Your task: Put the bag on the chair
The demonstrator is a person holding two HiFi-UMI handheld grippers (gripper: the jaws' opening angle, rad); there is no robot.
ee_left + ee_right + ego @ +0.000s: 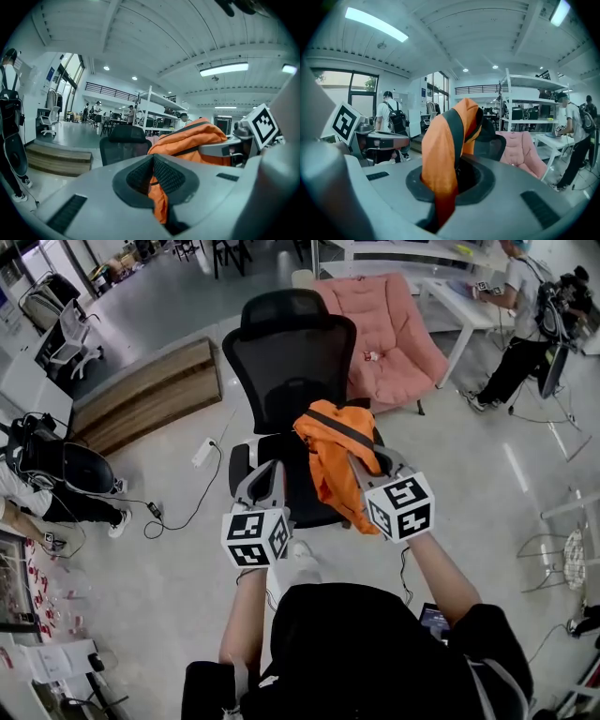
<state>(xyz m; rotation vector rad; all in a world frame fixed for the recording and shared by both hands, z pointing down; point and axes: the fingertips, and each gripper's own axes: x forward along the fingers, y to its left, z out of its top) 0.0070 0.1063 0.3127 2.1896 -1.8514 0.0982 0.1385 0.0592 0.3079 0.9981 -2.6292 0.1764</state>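
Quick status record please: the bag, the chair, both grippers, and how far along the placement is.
bag: orange fabric bag with a black strap, bunched, held up between both grippers
chair: black mesh office chair, directly ahead, its seat below the bag
left gripper: shut on a fold of the bag's orange fabric
right gripper: shut on the orange fabric beside the black strap
bag touching seat: cannot tell from the head view
placement: not yet done; bag still gripped at both sides
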